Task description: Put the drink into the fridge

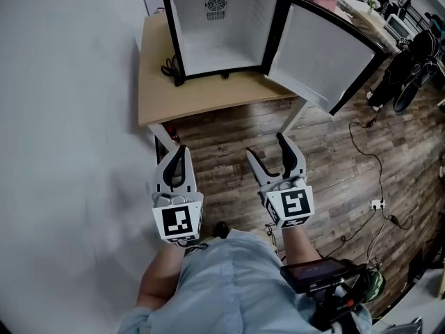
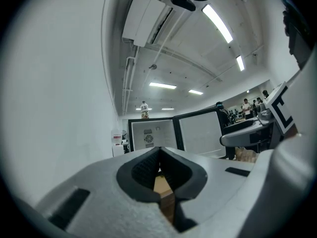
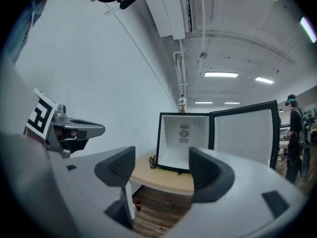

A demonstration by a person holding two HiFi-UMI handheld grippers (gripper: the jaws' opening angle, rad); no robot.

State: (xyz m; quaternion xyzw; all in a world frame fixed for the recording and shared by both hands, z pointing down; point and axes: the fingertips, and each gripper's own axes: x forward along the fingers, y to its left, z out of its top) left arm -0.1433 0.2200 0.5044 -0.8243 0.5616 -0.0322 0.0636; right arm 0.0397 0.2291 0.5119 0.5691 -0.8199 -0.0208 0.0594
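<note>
Ahead, at twelve o'clock, the open fridge [image 1: 215,40] stood on the tabletop [image 1: 201,97], with the drink [image 3: 182,104] upright on its top. The left tongs [image 1: 179,153] were pressed together, empty; the right tongs [image 1: 267,148] gaped, empty.

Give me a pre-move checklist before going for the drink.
1. Small black fridge with white interior open: ok, its door is swung wide.
2. Space inside the fridge: ok, nothing visible inside.
3. Drink located: ok, a labelled bottle stands on the fridge's top.
4. Right gripper jaws apart and empty: ok.
5. Left gripper jaws together, empty: not ok if it is to grasp.
6. Bottle within reach: not ok, both grippers are short of the light wooden table.
</note>
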